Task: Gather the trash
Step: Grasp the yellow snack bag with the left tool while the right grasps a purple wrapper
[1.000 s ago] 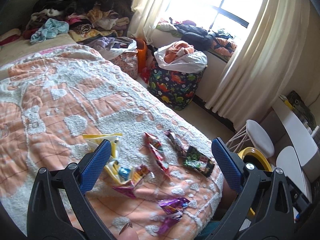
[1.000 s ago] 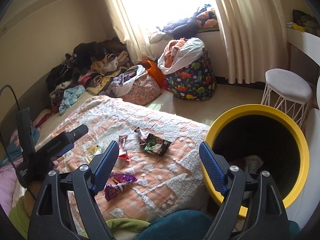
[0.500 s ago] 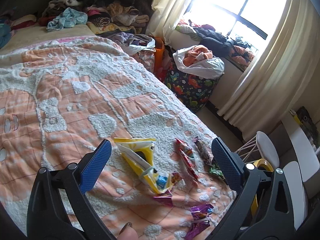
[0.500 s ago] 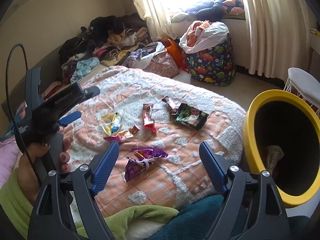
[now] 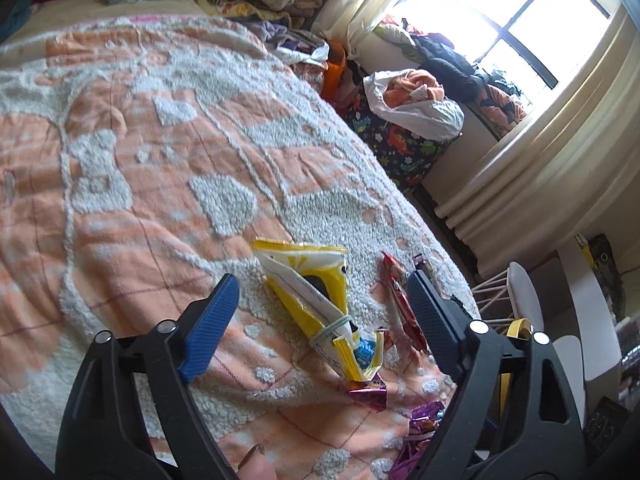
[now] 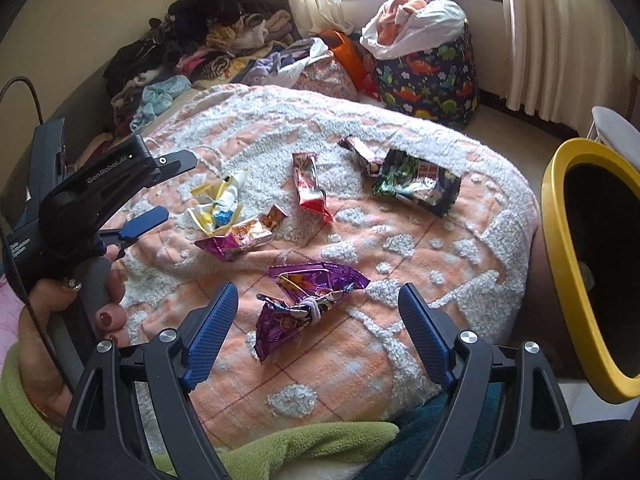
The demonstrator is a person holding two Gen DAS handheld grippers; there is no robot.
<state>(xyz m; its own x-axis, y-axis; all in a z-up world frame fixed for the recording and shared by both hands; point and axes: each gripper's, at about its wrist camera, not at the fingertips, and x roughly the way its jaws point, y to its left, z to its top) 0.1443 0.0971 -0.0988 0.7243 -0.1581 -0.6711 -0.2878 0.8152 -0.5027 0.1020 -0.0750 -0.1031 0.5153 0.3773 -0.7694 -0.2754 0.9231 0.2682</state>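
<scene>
Yellow wrapper (image 5: 316, 296) lies flat on the bed (image 5: 160, 152), bound near its lower end by a rubber band, a small blue-and-white scrap at that end. It sits in line between the blue pads of the left tongs (image 5: 320, 316), which stand wide apart and hold nothing; the pads look clear of the wrapper, though whether they are down at blanket level cannot be told from this view. Just right of it, a red wrapper (image 5: 400, 304), partly hidden behind the right-hand pad. Near the bed's edge, a purple wrapper (image 6: 308, 308), crumpled and banded at the middle, lies ahead of the right tongs (image 6: 316, 332), also spread wide and empty. Further out on the blanket: a second purple and orange wrapper (image 6: 240, 236) touching the yellow one, and a dark green packet (image 6: 416, 184) toward the far side. Yellow-rimmed bin (image 6: 560, 240) stands on the floor beside the bed, at the right, well apart from the yellow wrapper. Judgement: the step in hand is the approach to a pickup, nothing yet gripped by either side. Next move likely calls for lowering the left tongs around the yellow wrapper, pinching near the banded part where it is thickest, then carrying it across to the bin.
</scene>
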